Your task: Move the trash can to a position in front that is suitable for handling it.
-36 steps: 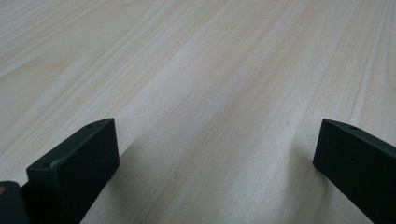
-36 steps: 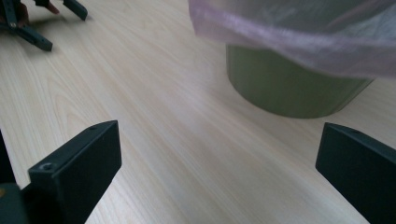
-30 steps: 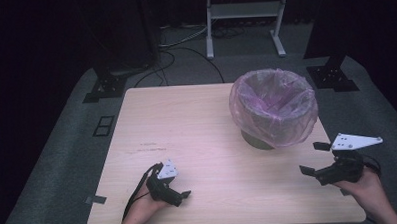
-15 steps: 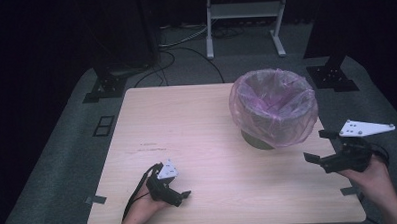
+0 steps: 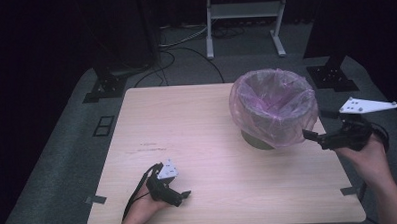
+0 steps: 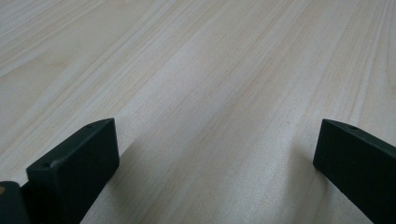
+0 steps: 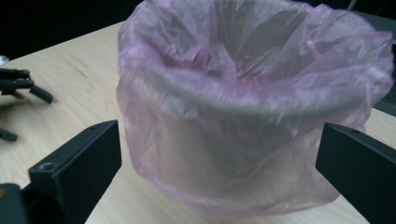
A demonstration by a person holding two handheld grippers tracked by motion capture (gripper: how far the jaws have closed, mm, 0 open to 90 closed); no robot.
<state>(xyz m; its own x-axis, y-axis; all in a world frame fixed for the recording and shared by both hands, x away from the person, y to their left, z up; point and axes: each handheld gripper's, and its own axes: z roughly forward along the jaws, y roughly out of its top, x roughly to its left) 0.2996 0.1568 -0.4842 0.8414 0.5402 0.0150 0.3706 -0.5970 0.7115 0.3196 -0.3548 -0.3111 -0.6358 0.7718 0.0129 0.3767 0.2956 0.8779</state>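
Two hand-held grippers work this desk [image 5: 196,117]. At the near left edge, the left hand-held gripper [image 5: 185,195] rests low on bare wood, jaws wide and empty. Well to its right stands the bin [image 5: 257,139] lined with a pink plastic bag [image 5: 274,107]. The right hand-held gripper [image 5: 307,134], jaws wide, points at the bag's right side, just beside it, clearly the nearer one.

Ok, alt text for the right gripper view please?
A bin lined with a translucent pink bag stands on a pale wooden table, framed between the open black jaws of the right tongs. The left tongs lie farther off at the left edge.
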